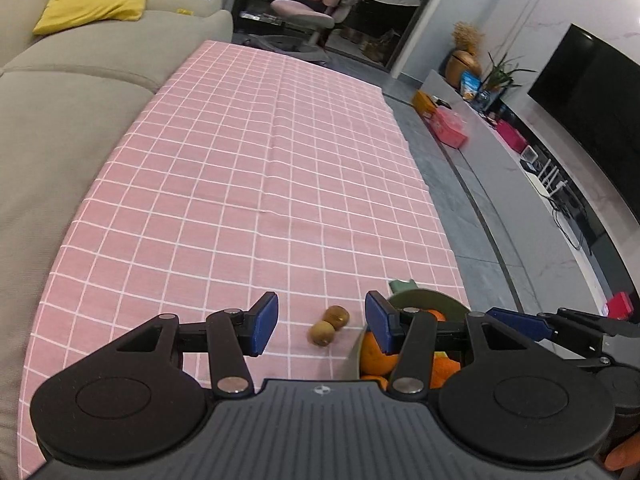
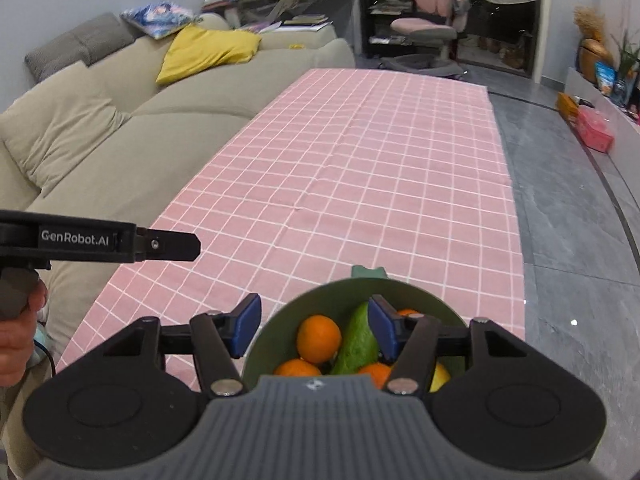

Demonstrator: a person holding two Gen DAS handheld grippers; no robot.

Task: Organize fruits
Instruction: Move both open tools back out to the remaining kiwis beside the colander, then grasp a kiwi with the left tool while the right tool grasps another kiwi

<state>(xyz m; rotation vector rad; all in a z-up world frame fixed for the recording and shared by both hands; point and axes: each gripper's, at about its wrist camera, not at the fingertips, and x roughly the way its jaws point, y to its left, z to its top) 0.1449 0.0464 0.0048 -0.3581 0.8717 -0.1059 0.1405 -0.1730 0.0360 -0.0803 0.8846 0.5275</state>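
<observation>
Two brown kiwis (image 1: 329,325) lie touching on the pink checked tablecloth (image 1: 256,184), between the fingers of my open, empty left gripper (image 1: 322,323). To their right stands a green bowl (image 1: 424,300) holding oranges (image 1: 378,354). In the right wrist view the bowl (image 2: 316,300) holds several oranges (image 2: 319,338), a green avocado-like fruit (image 2: 357,342) and a yellow fruit (image 2: 439,376). My right gripper (image 2: 314,330) is open and empty above the bowl's near side. The right gripper also shows at the right of the left wrist view (image 1: 516,322).
A beige sofa (image 1: 60,128) runs along the table's left side. Grey floor (image 1: 500,240) lies off the right edge, with a low TV bench and boxes (image 1: 452,128) beyond. The left gripper's body (image 2: 100,242) is at left in the right wrist view.
</observation>
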